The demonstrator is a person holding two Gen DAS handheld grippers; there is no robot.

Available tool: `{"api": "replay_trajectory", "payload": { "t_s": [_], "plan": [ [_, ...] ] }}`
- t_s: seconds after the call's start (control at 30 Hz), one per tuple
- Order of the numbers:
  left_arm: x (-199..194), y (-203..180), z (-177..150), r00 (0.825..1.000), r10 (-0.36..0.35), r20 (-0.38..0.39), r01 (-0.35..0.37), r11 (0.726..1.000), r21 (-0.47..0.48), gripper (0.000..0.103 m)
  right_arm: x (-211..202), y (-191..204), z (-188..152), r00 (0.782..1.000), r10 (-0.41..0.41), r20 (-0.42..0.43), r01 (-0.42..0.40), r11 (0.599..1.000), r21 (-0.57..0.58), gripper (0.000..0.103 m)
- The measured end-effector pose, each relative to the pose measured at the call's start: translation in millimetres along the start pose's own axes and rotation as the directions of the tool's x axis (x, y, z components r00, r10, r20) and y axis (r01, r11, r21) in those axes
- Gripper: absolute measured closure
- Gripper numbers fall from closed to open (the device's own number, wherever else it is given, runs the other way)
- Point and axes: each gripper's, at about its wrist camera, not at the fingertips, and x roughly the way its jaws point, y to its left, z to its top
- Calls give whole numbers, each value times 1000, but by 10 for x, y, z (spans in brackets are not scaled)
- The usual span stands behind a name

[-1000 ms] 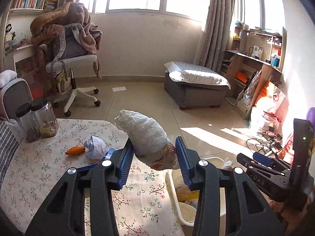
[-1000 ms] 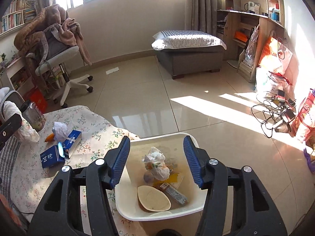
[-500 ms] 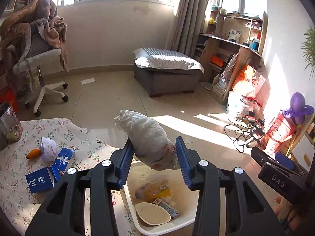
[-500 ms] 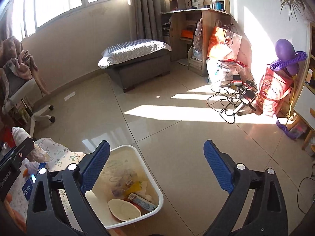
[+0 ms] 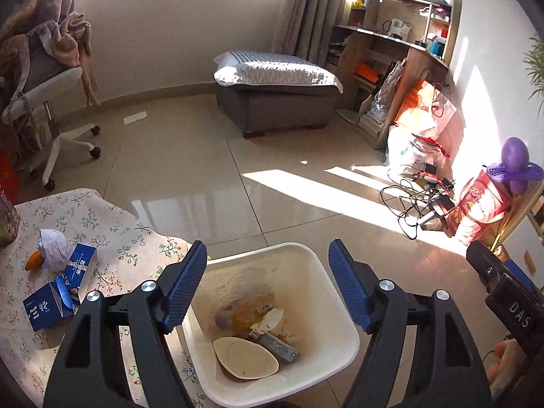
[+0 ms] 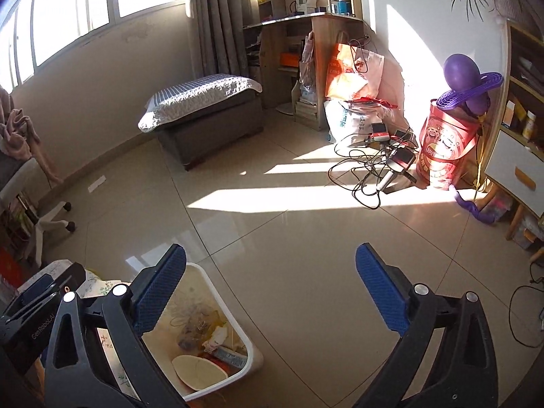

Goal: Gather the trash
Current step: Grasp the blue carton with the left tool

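1. Left gripper: its blue-padded fingers are spreading apart at this instant with nothing between them; they frame the open mouth of the white bin at lower centre of the left wrist view.
2. Right gripper: its fingers are also opening, nearly at full spread, and grasp nothing; they point at bare floor tile, with the bin at lower left of the right wrist view.
3. Bin contents: a cream oval dish-like piece, a small carton and crumpled wrappers lie at the bottom; which item arrived last cannot be told.
4. Remaining trash: on the floral table at left of the left wrist view lie a crumpled white paper, an orange scrap touching it, and two blue boxes just beside them.
5. Step in hand, as judged: a release over the bin, both grippers empty.
6. Next move, as judged: one gripper should swing back toward the table, approach the crumpled paper with fingers open, and close gently, since it looks light and compressible.
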Motion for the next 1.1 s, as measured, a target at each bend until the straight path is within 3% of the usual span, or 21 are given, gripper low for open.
{"api": "replay_trajectory", "payload": {
  "t_s": [0.2,0.47,0.7,0.93,1.1],
  "plan": [
    [-78,166,-58,996,86,7,-86,996,12,13,-20,196,-24,1000,8,8,-8,999,-41,7],
    [-217,462,-140,982,189,21,-190,981,48,11,-39,547,-93,999,34,-4,-35,991,-127,7],
    [-152,825,-252,962,269,-36,-265,960,95,10,-65,896,-173,998,63,-28,-67,980,-186,7],
    [-18,1398,-442,925,359,-122,-339,928,158,10,-143,1337,-274,992,118,-51,-127,960,-248,7],
    [183,1836,-610,862,448,-239,-363,873,326,10,-183,1630,-342,986,151,-68,-164,946,-281,7]
  ]
}}
